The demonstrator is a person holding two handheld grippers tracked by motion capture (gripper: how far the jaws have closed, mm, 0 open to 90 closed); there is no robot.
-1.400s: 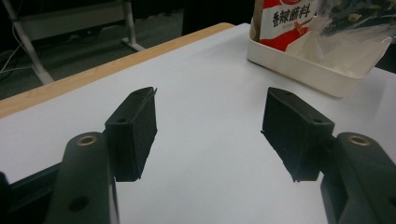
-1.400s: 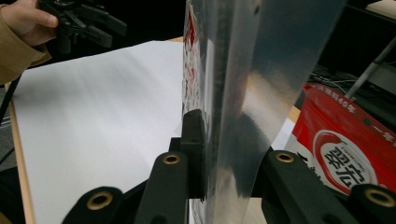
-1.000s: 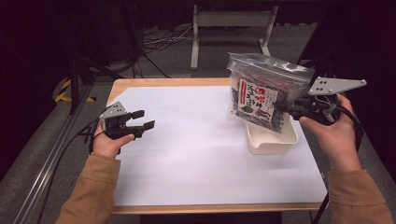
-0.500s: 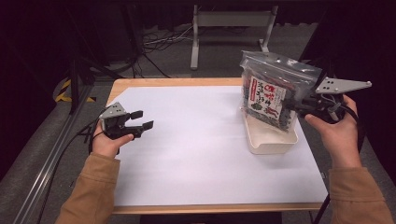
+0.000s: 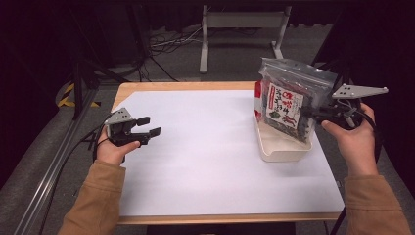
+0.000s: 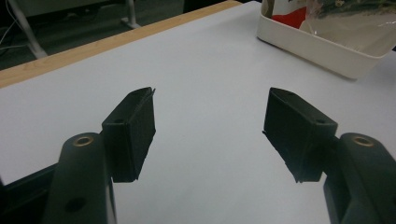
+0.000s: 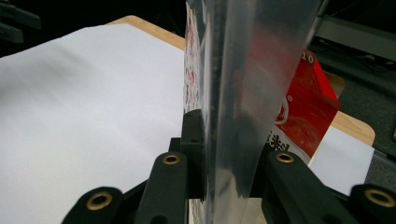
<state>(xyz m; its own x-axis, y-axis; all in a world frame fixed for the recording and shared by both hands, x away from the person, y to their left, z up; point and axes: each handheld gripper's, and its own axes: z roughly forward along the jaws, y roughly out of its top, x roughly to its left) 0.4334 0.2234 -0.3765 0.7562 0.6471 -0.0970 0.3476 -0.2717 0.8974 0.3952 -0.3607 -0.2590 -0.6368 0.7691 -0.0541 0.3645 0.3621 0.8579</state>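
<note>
A clear zip bag of dark snacks [image 5: 289, 105] with a white, red and black label hangs upright over the white tray [image 5: 281, 149] at the table's right. My right gripper [image 5: 315, 115] is shut on the bag's right edge; in the right gripper view the clear bag [image 7: 233, 93] stands pinched between the two black jaws, with a red packet [image 7: 308, 107] behind it. My left gripper [image 5: 147, 126] rests at the table's left, held by a hand, open with nothing between its fingers. From the left gripper view the tray [image 6: 322, 49] lies far off at upper right.
A white sheet [image 5: 205, 147] covers most of the wooden table [image 5: 195, 86]. A red packet [image 5: 258, 93] stands at the tray's far end. Beyond the table are a metal stand [image 5: 240, 22] and cables on the floor. A rail [image 5: 54, 161] runs along the left.
The right hand has carried the bag to the right and lower, so that it now hangs over the tray. The left gripper has stayed in place.
</note>
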